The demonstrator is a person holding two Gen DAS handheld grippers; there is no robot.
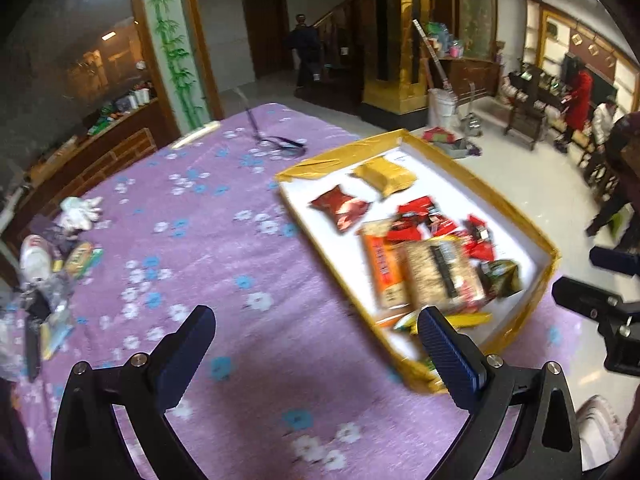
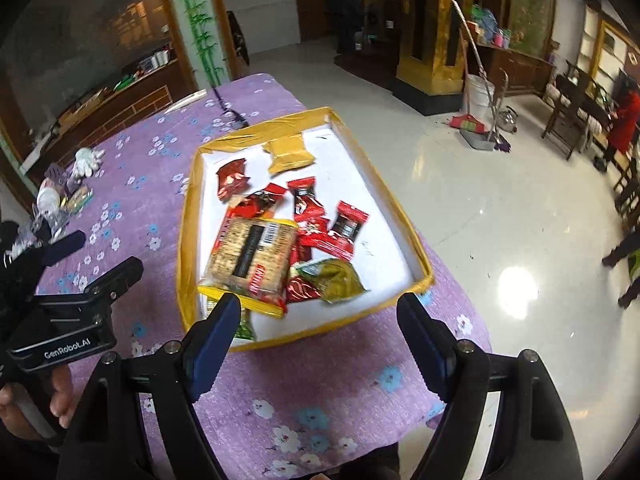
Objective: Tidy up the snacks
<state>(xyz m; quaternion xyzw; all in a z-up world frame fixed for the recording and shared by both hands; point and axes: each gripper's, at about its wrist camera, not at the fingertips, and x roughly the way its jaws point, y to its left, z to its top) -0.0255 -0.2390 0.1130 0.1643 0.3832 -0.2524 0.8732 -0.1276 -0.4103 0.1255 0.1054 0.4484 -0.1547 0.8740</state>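
A yellow-rimmed tray with a white floor lies on the purple flowered tablecloth. It holds a big cracker pack, an orange pack, a yellow pack, several red packets and a green-gold packet. My left gripper is open over bare cloth, its right finger at the tray's near corner. My right gripper hangs open above the tray's near edge. Nothing is between either pair of fingers.
A white glove and a heap of bottles and wrappers lie at the table's left edge. A black cord lies at the far end. To the right the table ends over shiny floor, where a broom and bucket stand.
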